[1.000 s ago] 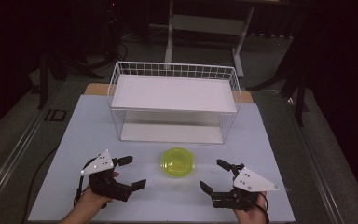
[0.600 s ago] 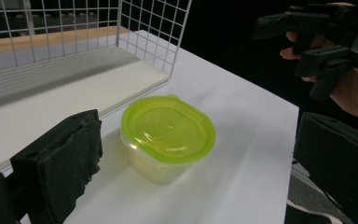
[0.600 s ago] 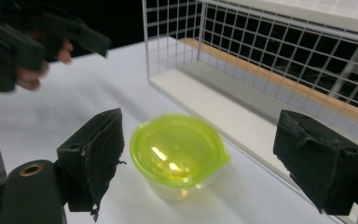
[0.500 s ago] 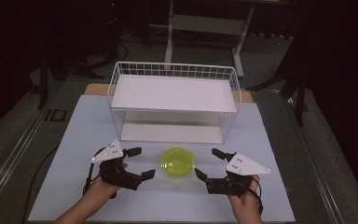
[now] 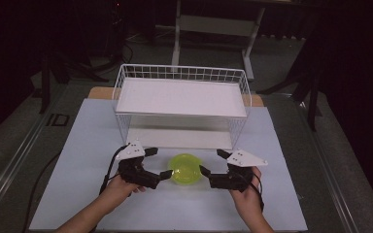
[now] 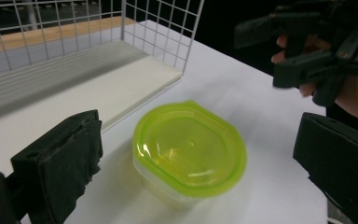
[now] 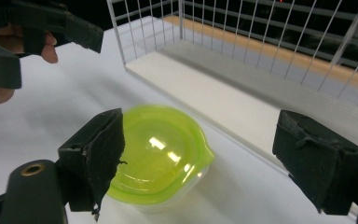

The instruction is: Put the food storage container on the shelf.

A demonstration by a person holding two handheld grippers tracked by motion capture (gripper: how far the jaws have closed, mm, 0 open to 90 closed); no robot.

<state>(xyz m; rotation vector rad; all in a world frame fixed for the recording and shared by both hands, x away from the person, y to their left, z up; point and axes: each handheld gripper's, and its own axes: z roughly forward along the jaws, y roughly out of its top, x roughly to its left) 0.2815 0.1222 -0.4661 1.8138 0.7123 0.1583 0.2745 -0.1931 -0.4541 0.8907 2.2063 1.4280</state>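
A small clear container with a lime-green lid (image 5: 186,169) sits on the white table just in front of the wire rack. My left gripper (image 5: 161,162) is open at its left side. My right gripper (image 5: 210,161) is open at its right side. Neither touches it. In the left gripper view the container (image 6: 189,147) lies between my two black pads (image 6: 60,163), with the right gripper (image 6: 307,51) beyond it. In the right gripper view the container (image 7: 156,154) sits by the left pad (image 7: 95,154), and the left gripper (image 7: 28,37) is at top left.
A white wire rack (image 5: 182,73) with an upper white shelf board (image 5: 182,97) and a lower one (image 5: 175,138) stands directly behind the container. The white table (image 5: 77,145) spreads to both sides. A dark floor and metal stand legs lie beyond the table.
Both grippers have moved forward and inward from the table's near edge, closing in on the green-lidded container from either side. The container has not moved.
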